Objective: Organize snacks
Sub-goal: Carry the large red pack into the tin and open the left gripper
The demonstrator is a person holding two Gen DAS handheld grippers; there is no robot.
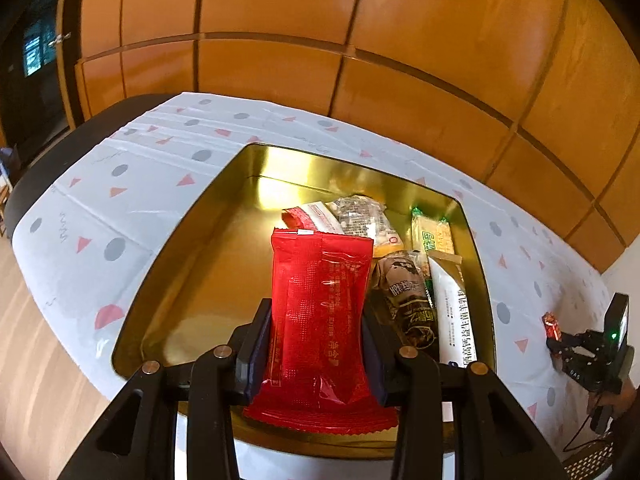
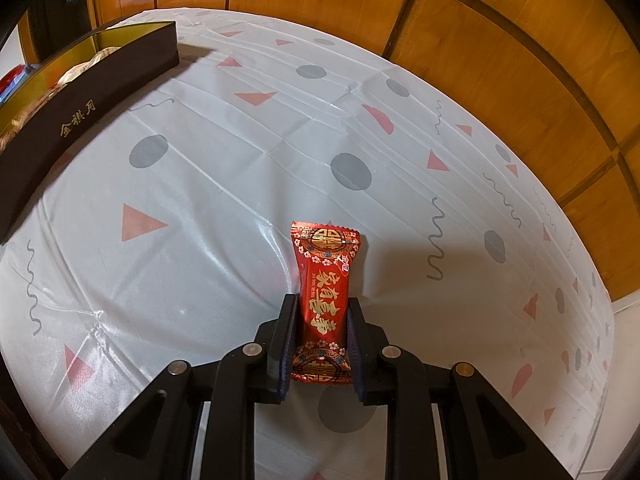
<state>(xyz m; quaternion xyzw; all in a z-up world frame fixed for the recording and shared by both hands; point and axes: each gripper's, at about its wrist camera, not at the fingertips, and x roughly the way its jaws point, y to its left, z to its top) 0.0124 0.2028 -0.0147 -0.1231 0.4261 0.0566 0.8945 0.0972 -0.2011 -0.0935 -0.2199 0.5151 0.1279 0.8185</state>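
Observation:
My left gripper is shut on a plain red snack packet, which hangs over the open gold-lined tin. Several wrapped snacks lie in the tin's right half, among them a brown packet and a white one. My right gripper is shut on a small red candy with gold characters, its tip down by the tablecloth. From the left wrist view the right gripper and its candy sit far right on the table.
A white tablecloth with grey dots and pink triangles covers the table. The tin's dark outer wall stands at the upper left of the right wrist view. Wooden wall panels rise behind the table. A hand holds the right gripper.

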